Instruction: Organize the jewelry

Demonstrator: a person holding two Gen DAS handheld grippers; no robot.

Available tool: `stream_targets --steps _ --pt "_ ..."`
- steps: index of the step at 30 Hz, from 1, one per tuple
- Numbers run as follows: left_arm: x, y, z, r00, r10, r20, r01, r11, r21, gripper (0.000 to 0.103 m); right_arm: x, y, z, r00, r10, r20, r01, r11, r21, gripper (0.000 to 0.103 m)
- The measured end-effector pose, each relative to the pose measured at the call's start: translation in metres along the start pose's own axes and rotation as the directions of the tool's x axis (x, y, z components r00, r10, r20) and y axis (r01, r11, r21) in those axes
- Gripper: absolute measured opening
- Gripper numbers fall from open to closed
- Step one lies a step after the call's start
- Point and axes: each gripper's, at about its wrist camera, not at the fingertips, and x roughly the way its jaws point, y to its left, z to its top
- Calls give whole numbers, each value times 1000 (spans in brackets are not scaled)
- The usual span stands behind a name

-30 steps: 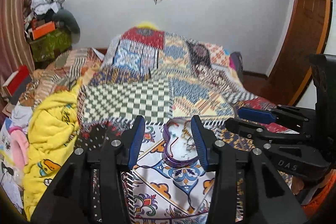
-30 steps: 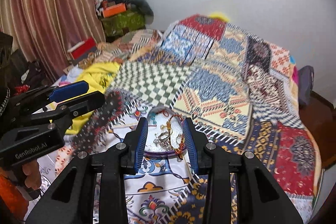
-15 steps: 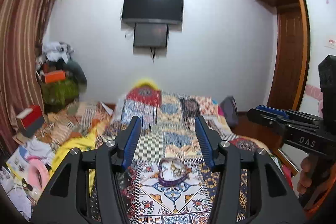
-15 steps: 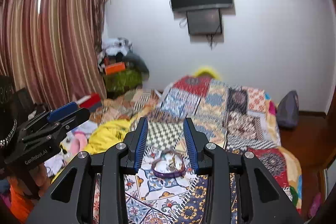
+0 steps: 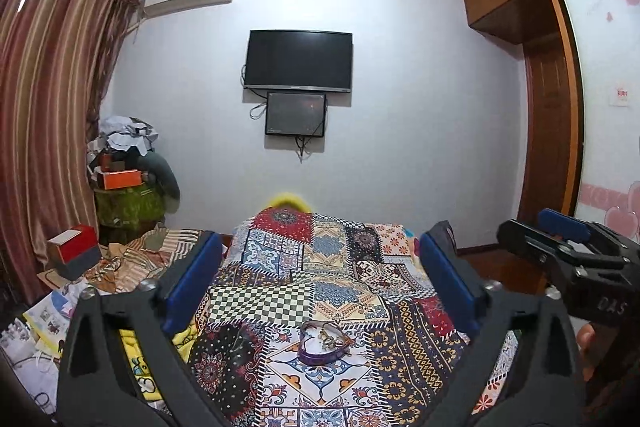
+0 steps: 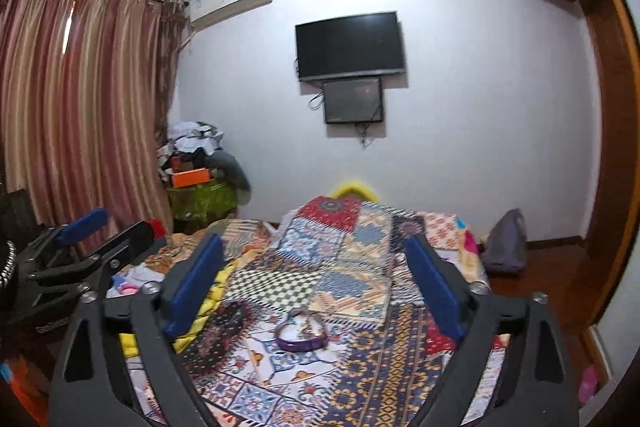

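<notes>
A purple heart-shaped jewelry dish (image 5: 323, 343) with several gold and silver pieces in it lies on the patchwork bedspread (image 5: 320, 291); it also shows in the right wrist view (image 6: 301, 334). My left gripper (image 5: 320, 267) is open and empty, raised well above and behind the dish. My right gripper (image 6: 314, 267) is open and empty, also raised well back from the dish. The right gripper shows at the right edge of the left wrist view (image 5: 560, 247); the left gripper shows at the left of the right wrist view (image 6: 88, 247).
A yellow blanket (image 5: 136, 355) and clutter lie left of the bedspread. A stack of boxes and clothes (image 5: 128, 183) stands in the far left corner by striped curtains (image 5: 52, 115). A TV (image 5: 298, 61) hangs on the far wall. A wooden wardrobe (image 5: 552, 131) is at right.
Both grippers have risen and pulled far back from the dish and opened wider. The dish now looks small and distant, and the views tilted up to the wall and ceiling.
</notes>
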Motion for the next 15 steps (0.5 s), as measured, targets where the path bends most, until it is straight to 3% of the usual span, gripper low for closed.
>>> stream_targets --steps 15 --pt "-15 -4 -2 1000 11 -2 -11 1000 3 103 -15 1 -8 1000 11 -3 -11 1000 6 103"
